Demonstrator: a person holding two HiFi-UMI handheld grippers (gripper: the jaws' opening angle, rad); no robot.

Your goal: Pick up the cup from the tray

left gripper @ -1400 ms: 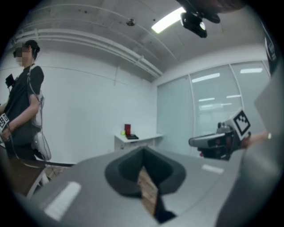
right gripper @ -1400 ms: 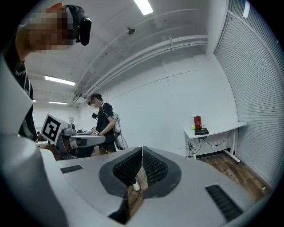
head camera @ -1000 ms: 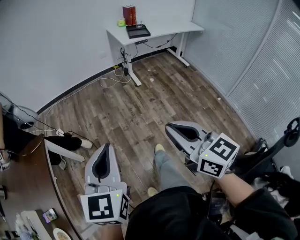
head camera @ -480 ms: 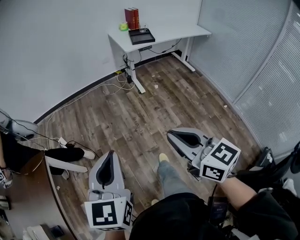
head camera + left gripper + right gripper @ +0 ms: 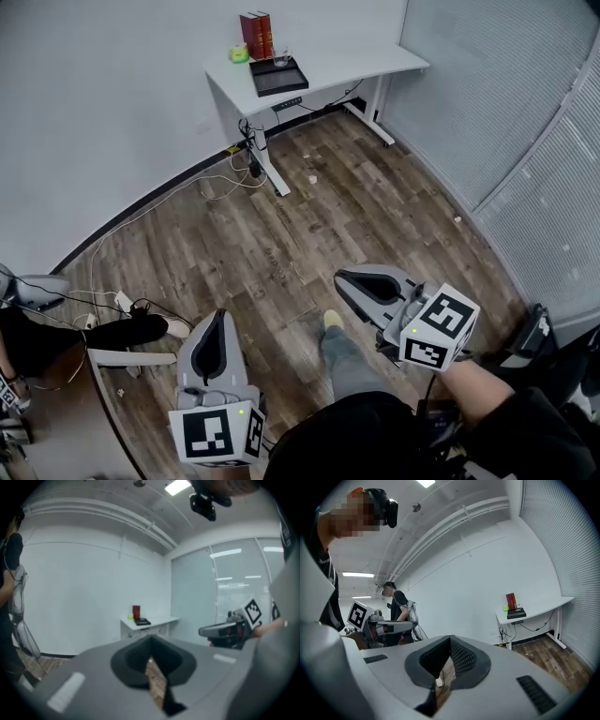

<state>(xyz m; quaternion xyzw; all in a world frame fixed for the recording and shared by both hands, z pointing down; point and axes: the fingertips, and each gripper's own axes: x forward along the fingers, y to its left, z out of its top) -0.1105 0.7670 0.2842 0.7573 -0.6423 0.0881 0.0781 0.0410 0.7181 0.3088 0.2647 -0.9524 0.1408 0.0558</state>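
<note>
Closer now is the far desk (image 5: 356, 64), with the cup (image 5: 281, 58) at the back of its tray (image 5: 278, 79), while the left gripper (image 5: 218, 319) and right gripper (image 5: 342, 279) hold their fingers (image 5: 461, 660) shut, empty.

Head view: looked steeply down from the person's head; left gripper (image 5: 218, 317) and right gripper (image 5: 339, 277) sat near, low in frame, wood floor (image 5: 281, 234) beyond the jaws.
Left gripper view: rode close behind its own jaws, faced level along them; white desk (image 5: 157, 619) far ahead of the tips.
Right gripper view: same mounting; desk far off, right of the tips.
Shared: all three took in the desk, black tray (image 5: 277, 77) and red books (image 5: 258, 34).
</note>
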